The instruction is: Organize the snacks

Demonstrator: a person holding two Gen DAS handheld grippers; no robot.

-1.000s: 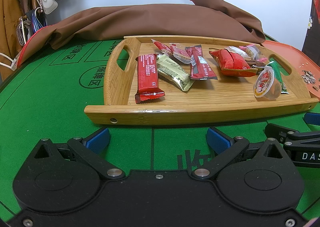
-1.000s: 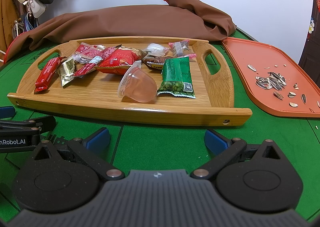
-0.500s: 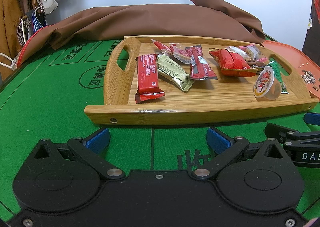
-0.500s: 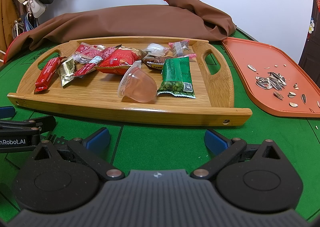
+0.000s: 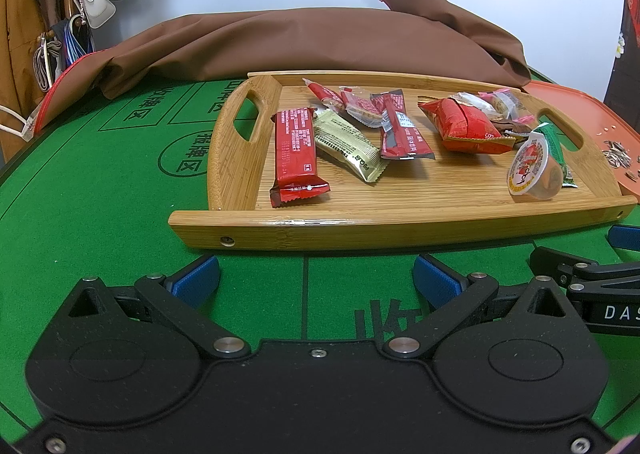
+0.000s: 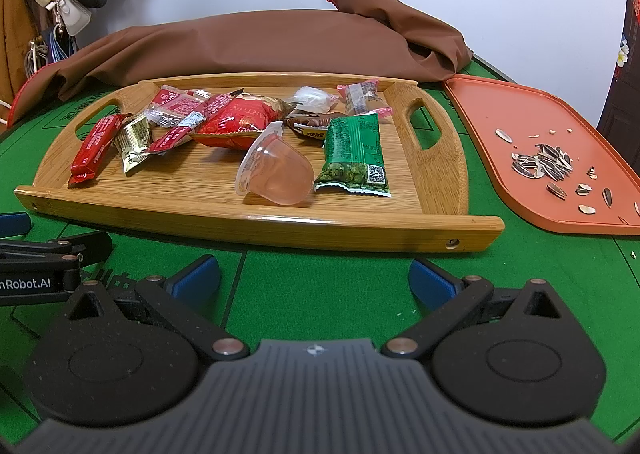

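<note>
With both the left gripper [image 5: 316, 278] and right gripper [image 6: 314, 276] spread and empty near the tray [image 6: 256, 223], the snacks on it look light and crinkly, while the tipped jelly cup [image 6: 276, 171] likely needs gentle pinching across its walls.

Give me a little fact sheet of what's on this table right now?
surface: green felt table
wooden tray: holds wrapped snacks
jelly cup: tipped on its side in the tray
green packet: beside the cup
orange tray: sunflower seeds and shells
left gripper: open, empty
right gripper: open, empty
</note>
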